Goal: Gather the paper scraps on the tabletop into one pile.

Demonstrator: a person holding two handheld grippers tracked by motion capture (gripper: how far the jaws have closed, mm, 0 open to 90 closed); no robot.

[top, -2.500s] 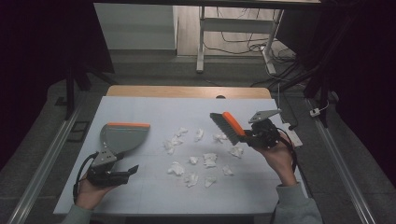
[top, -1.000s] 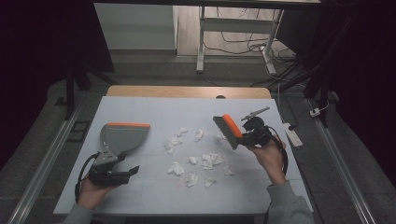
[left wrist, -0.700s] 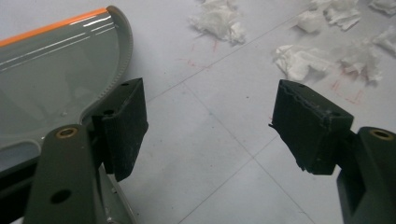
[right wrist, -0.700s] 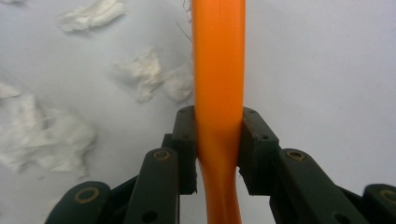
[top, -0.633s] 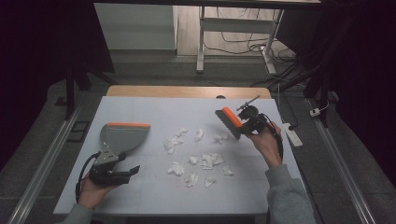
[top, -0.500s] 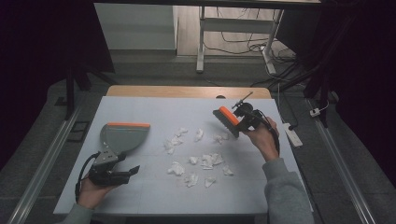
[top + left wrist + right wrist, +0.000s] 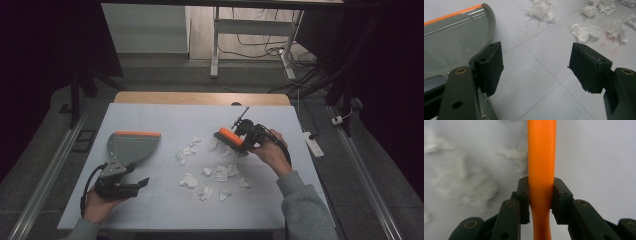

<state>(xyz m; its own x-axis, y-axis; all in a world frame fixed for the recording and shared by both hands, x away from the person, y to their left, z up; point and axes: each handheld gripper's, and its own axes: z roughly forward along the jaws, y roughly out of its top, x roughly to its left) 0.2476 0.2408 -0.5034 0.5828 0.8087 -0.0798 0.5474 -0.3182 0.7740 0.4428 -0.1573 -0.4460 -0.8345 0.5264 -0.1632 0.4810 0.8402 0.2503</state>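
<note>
On table [image 7: 150, 200] right side, right gripper [image 7: 246, 136] clamps orange brush [image 7: 229, 138] tight, just right of paper scraps [image 7: 220, 172]. Left gripper [image 7: 131, 184], jaws wide apart and empty, sits beside dustpan [image 7: 131, 146] at left. Advice: keep bristles low, sweep scraps left toward dustpan with slow strokes; steady dustpan first.

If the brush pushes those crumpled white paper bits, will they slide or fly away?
The paper scraps look thin and crumpled, so they are probably very light and would likely tumble or skid ahead of the orange brush. Being loose, separate pieces, some may slip past its ends. They should squash easily, not break.
</note>
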